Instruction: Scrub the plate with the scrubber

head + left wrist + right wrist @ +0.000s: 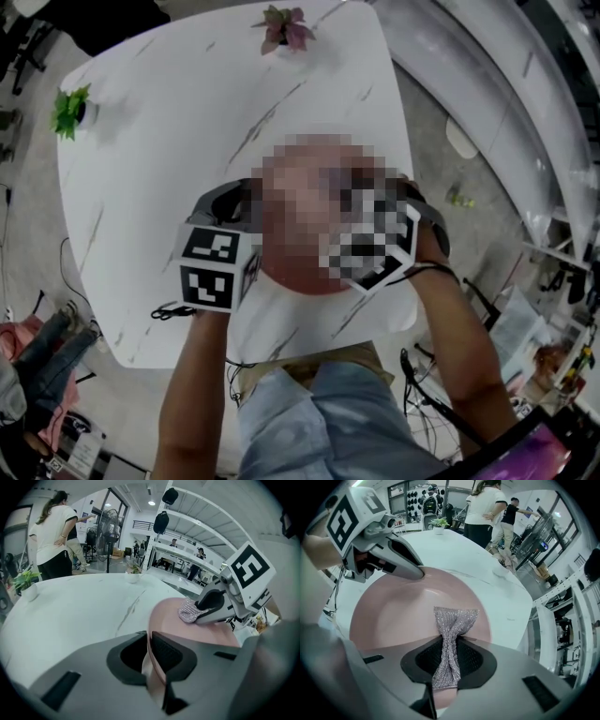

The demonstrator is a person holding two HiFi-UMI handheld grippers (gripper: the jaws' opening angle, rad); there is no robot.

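Observation:
A pink plate (393, 616) is held just above the white table. My left gripper (149, 653) is shut on its near rim, and the right gripper view shows the left gripper (393, 555) clamped on the far rim. My right gripper (447, 660) is shut on a silver mesh scrubber (451, 634), whose free end lies on the plate's inner surface. In the left gripper view the scrubber (188, 613) touches the plate (187, 632) under the right gripper (220, 604). In the head view a mosaic patch hides most of the plate (300, 281); the left gripper (234, 208) and the right gripper (427, 225) flank it.
The white marbled table (187, 122) carries a green potted plant (70, 111) at its far left and a pink-leaved plant (286, 28) at the far edge. People (51, 531) stand beyond the table near a fan (108, 522). Cables hang off the near edge.

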